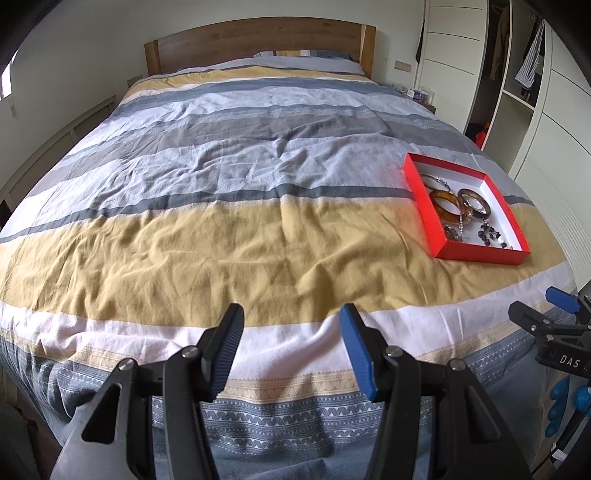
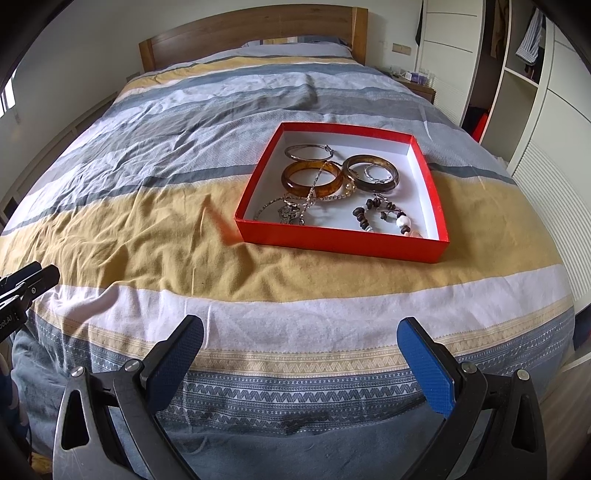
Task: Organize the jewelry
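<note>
I see the bed (image 2: 155, 236) filling both views, its striped duvet (image 1: 207, 236) in grey, white and mustard bands, with a wooden headboard (image 2: 255, 29) at the far end and a white wardrobe (image 2: 532, 110) along the right wall.

On the mustard band, toward the bed's right side, lies the red box (image 2: 340, 242), a shallow open tray with a white interior. Inside it: an amber bangle (image 2: 295, 181) left of centre, a dark brown bangle (image 2: 391, 182) beside it to the right, a thin silver hoop (image 2: 295, 151) behind the amber one, a tangle of silver chain (image 2: 291, 212) at the near left, and a dark beaded bracelet (image 2: 384, 216) at the near right.

My left gripper (image 1: 291, 325) hangs over the near edge of the bed, tilted downward, its jaws standing well apart with only duvet between them; the red box is well off to its right. My right gripper (image 2: 301, 332) is pitched down likewise at the foot of the bed, jaws spread wide and empty, with the red box ahead of it, well apart.
</note>
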`<state>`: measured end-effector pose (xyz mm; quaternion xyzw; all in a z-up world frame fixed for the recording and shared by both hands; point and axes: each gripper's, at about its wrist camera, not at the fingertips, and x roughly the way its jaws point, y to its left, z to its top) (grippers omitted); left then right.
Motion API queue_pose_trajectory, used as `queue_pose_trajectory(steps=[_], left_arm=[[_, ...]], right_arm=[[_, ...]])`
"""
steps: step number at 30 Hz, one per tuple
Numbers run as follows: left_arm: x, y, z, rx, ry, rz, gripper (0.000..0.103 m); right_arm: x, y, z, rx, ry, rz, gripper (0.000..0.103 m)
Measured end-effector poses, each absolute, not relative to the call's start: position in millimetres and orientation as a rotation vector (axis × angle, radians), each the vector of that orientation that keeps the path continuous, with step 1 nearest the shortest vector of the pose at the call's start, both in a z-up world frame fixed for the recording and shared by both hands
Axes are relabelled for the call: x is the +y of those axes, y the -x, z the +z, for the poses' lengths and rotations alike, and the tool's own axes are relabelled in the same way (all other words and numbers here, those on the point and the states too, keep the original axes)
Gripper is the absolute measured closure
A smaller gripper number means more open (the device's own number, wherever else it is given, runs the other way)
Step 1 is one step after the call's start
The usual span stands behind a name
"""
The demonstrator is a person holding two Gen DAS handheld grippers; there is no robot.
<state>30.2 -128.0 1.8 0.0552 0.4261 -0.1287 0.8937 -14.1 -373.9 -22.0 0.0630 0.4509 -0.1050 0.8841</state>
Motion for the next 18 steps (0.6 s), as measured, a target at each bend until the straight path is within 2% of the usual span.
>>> queue_pose_trajectory(steps=[18], left_arm=[[-127.7,-31.3,-4.0,0.895,-0.13,-0.269,0.051]], right_arm=[[-380.8,13.1,-25.8,0.937,-0.139,-0.232,0.001]])
